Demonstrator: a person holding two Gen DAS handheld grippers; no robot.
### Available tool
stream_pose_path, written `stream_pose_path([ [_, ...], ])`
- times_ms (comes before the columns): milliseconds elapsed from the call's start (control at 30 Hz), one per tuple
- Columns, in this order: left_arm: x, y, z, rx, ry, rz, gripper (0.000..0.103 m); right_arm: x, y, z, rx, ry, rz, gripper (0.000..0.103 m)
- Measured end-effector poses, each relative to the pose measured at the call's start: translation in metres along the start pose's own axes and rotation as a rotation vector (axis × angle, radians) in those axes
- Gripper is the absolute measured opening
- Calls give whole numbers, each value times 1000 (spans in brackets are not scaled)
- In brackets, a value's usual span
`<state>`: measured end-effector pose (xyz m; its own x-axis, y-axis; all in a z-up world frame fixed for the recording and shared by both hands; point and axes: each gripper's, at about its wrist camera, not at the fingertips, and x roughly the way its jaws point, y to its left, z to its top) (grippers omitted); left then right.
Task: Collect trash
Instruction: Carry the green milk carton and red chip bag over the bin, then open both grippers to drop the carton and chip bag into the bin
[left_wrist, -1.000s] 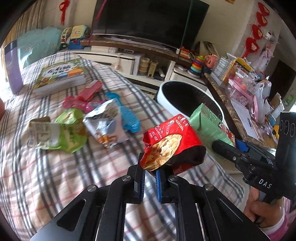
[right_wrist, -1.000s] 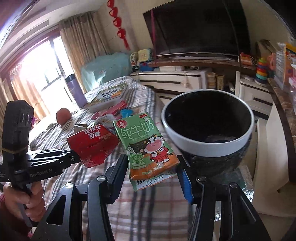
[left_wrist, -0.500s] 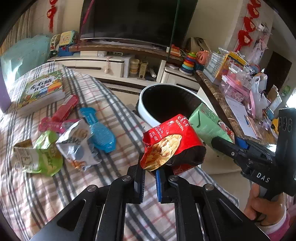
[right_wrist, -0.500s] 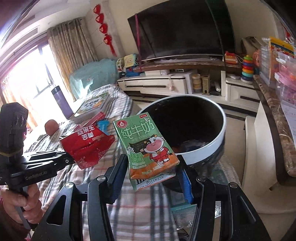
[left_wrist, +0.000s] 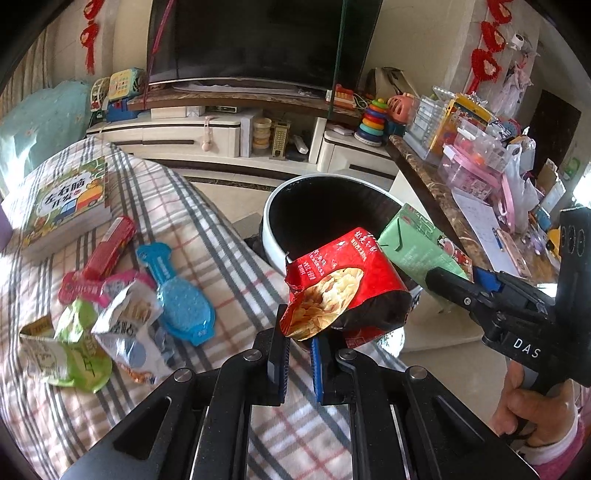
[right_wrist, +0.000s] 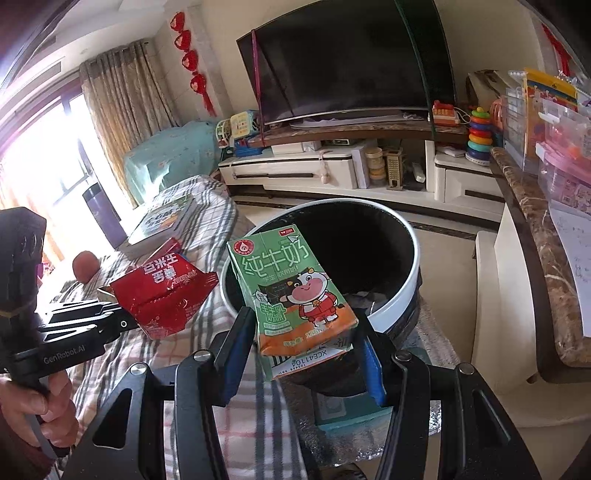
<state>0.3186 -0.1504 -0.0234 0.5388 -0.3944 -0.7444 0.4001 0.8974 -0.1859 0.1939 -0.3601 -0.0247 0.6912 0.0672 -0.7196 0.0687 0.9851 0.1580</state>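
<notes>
L gripper (left_wrist: 297, 354) jaws nip limp, light chip bag (left_wrist: 343, 291) at edge; R gripper (right_wrist: 301, 354) clamps stiff carton (right_wrist: 291, 295) sides, near bin (right_wrist: 406, 291).

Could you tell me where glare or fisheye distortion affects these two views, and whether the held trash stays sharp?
Right wrist view: the window is blown out at left, and the TV edges bow; the milk carton is sharp. Left wrist view: even light, dark vignette corners, the red snack bag is crisp, and the striped cloth lines curve.

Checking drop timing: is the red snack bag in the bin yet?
Out. Red snack bag is pinched in the left claw, short of the bin rim.
</notes>
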Motion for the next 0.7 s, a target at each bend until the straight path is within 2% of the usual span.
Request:
stream_pose_path([
  [700, 57, -13, 48, 38, 34, 14, 8, 23, -18, 28, -28, 20, -69, 53],
])
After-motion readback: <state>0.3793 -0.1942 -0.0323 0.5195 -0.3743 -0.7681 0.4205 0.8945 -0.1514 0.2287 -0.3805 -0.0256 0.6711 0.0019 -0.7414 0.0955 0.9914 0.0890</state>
